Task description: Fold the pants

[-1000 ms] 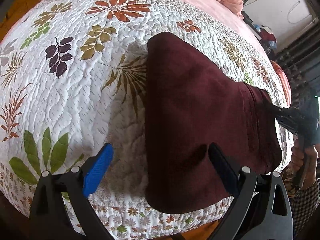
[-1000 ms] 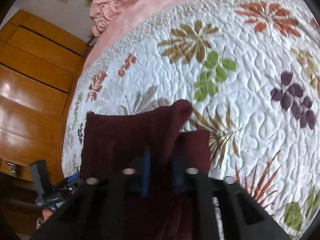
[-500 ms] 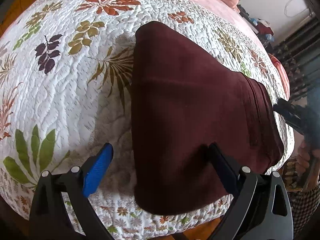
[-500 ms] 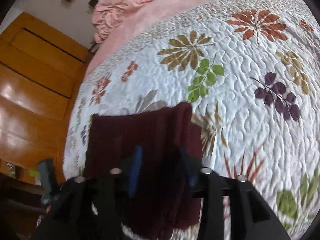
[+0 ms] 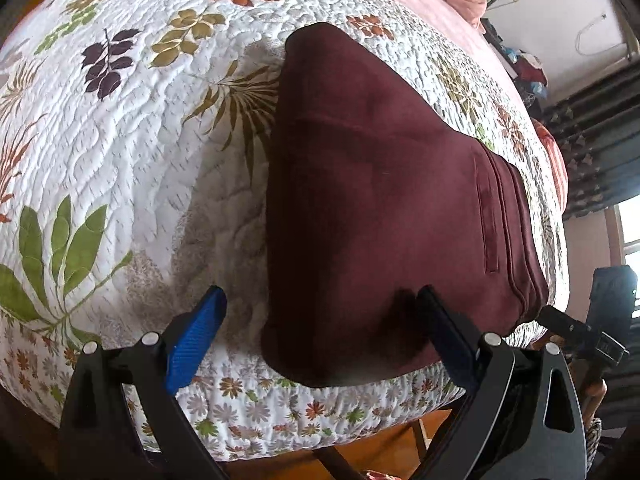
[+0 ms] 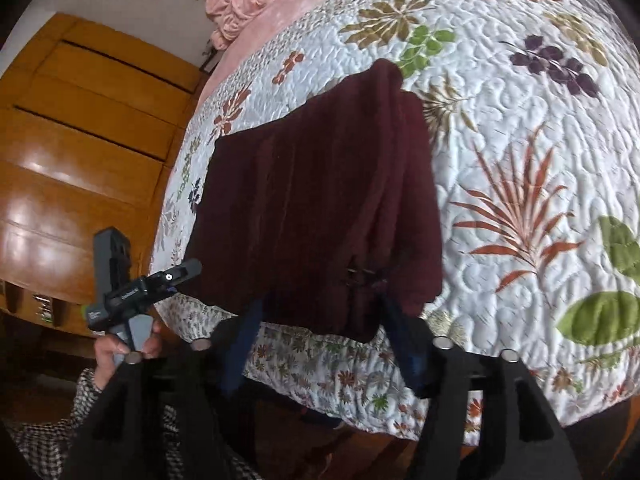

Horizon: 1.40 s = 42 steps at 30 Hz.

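The maroon pants (image 5: 384, 208) lie folded in a flat stack near the front edge of the quilted floral bedspread (image 5: 120, 160). They also show in the right wrist view (image 6: 320, 208), with the drawstring at the near edge. My left gripper (image 5: 320, 312) is open and empty, its fingers standing apart just off the near edge of the pants. My right gripper (image 6: 320, 316) is open and empty, just off the bed's edge below the pants. The left gripper's body shows in the right wrist view (image 6: 132, 288), held in a hand.
A pink blanket (image 6: 256, 4) lies bunched at the head of the bed. A wooden wardrobe (image 6: 80, 140) stands to the left in the right wrist view. Dark curtains (image 5: 600, 152) and a window are at the right in the left wrist view.
My right gripper has opened, let go of the pants and pulled back off the bed edge. The pants have settled flat. My left gripper stayed open and drew back slightly.
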Each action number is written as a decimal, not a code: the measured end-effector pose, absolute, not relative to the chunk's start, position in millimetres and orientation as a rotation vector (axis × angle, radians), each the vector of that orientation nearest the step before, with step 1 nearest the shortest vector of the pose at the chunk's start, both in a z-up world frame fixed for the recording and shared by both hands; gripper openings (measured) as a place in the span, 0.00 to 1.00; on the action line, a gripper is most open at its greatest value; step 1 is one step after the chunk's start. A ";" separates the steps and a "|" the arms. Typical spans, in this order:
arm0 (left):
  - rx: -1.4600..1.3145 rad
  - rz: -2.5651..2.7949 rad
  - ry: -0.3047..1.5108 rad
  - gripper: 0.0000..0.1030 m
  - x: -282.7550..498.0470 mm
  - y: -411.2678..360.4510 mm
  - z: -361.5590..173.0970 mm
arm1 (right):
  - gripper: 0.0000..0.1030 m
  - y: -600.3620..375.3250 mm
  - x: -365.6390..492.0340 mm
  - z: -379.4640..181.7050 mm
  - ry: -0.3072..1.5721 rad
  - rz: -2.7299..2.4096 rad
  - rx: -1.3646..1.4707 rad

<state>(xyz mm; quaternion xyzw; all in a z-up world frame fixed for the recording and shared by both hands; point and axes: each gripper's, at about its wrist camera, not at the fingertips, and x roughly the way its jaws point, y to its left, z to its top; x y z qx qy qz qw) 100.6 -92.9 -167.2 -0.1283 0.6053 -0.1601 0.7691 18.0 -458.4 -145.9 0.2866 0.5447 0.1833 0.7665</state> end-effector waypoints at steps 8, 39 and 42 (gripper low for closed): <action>-0.255 -0.370 1.309 0.93 103.6 -102.2 -162.5 | 0.21 -457.9 19.8 -119.0 1.102 0.418 0.541; -0.169 -0.367 1.292 0.98 111.4 -122.6 -182.5 | 0.34 -454.7 25.5 -140.8 1.175 0.295 0.486; -0.165 -0.363 1.280 0.97 110.2 -121.0 -173.7 | 0.34 -456.9 22.8 -129.6 1.159 0.302 0.484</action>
